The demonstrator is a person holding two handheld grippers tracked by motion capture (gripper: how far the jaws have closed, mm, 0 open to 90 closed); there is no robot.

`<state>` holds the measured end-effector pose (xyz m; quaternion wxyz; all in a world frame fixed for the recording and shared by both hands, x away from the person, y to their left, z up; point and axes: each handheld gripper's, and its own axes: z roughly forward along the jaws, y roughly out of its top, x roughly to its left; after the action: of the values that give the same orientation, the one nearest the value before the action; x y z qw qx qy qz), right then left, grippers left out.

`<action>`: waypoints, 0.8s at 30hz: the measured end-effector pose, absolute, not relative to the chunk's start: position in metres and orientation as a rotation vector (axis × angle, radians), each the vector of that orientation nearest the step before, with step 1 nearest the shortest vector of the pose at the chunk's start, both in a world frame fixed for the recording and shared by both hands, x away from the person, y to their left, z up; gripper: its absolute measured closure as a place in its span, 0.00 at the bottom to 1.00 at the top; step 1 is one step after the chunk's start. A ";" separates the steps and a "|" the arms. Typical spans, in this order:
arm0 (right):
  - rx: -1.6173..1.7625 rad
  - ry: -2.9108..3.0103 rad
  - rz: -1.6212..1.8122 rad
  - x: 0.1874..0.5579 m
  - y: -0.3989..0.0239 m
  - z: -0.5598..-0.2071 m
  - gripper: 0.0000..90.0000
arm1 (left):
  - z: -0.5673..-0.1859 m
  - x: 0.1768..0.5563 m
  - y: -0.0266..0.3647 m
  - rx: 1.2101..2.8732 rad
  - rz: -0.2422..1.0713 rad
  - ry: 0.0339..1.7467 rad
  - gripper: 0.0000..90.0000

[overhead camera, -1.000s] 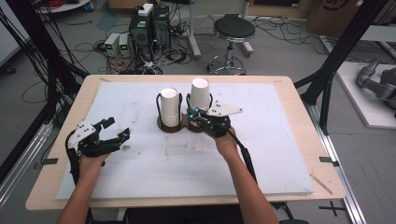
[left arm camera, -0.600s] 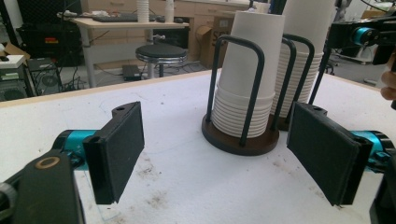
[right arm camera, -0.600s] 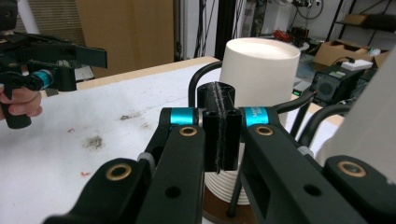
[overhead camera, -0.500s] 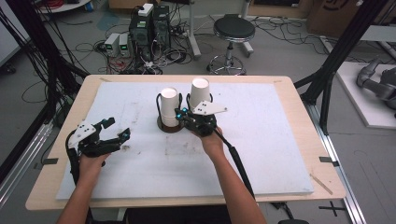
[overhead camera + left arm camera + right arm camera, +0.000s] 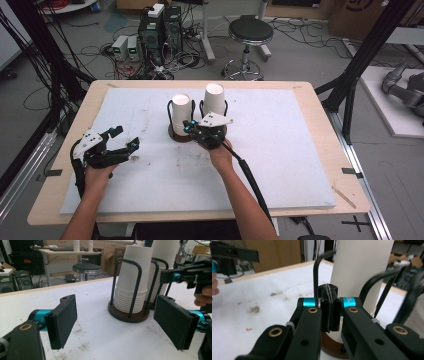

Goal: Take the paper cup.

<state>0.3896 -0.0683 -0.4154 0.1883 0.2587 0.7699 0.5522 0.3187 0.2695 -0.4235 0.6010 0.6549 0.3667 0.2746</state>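
**Right gripper closed at the cup stacks**

Right gripper (image 5: 192,127), jaws pressed together on nothing, sits at the near side of the left cup stack (image 5: 181,114). Both stacks stand upright in wire holders at table centre. Left gripper (image 5: 125,140), jaws spread, rests well apart at left.

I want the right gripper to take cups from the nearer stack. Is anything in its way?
Yes. The holder's black wire hoops rise between the shut right gripper and the stack of white paper cups, so a straight approach meets wire first.
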 end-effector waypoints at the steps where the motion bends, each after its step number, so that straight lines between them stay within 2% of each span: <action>1: 0.728 2.166 1.554 0.390 -0.068 -0.415 1.00 | -0.424 0.319 0.269 1.517 0.635 0.850 0.21; 8: 0.801 2.201 1.516 0.394 -0.055 -0.433 1.00 | -0.424 0.319 0.270 1.515 0.633 0.853 0.21; 24: 0.937 2.223 1.452 0.400 -0.040 -0.444 1.00 | -0.425 0.319 0.270 1.515 0.636 0.857 0.21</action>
<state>0.4002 -0.0395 -0.4442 0.1620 0.3284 0.7790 0.5089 0.3192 0.2701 -0.4245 0.6006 0.6536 0.3696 0.2746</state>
